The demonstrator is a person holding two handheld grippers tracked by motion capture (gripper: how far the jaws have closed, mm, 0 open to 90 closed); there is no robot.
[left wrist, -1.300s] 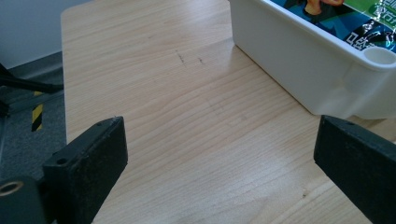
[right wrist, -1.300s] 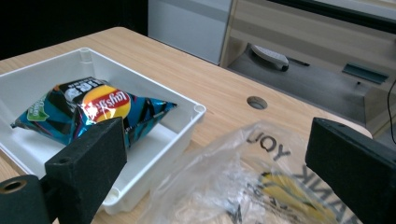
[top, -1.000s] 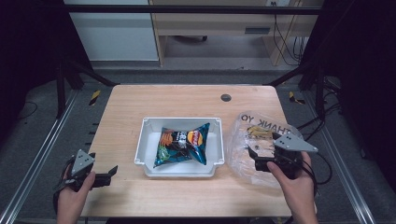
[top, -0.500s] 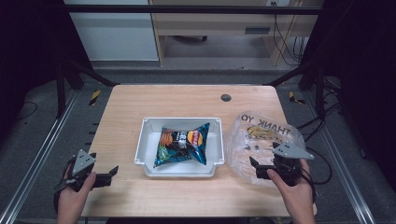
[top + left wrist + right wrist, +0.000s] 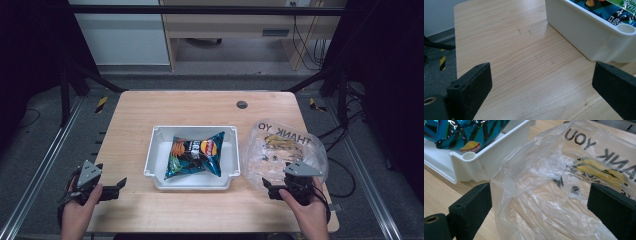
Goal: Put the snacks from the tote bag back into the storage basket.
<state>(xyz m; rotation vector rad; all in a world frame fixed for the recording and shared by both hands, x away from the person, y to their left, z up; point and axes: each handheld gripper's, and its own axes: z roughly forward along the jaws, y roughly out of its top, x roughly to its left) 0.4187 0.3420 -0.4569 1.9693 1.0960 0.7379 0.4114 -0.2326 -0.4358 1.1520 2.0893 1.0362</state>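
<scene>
Hovering wide open over crumpled clear plastic bag point(image 5: 554, 195), right gripper point(image 5: 539, 202) risks pinching single slippery layer; bag could slide. Left gripper point(image 5: 541, 80) open, idle above tabletop point(image 5: 519, 62).

Bare table point(image 5: 195, 107) is lying open ahead of the left gripper point(image 5: 541, 85), with only the white tray point(image 5: 584, 37) walling off its right. The clear plastic bag point(image 5: 564, 195) is spreading between the right gripper point(image 5: 540, 207)'s parted jaws, and the tray corner is crowding in just beside it.
</scene>
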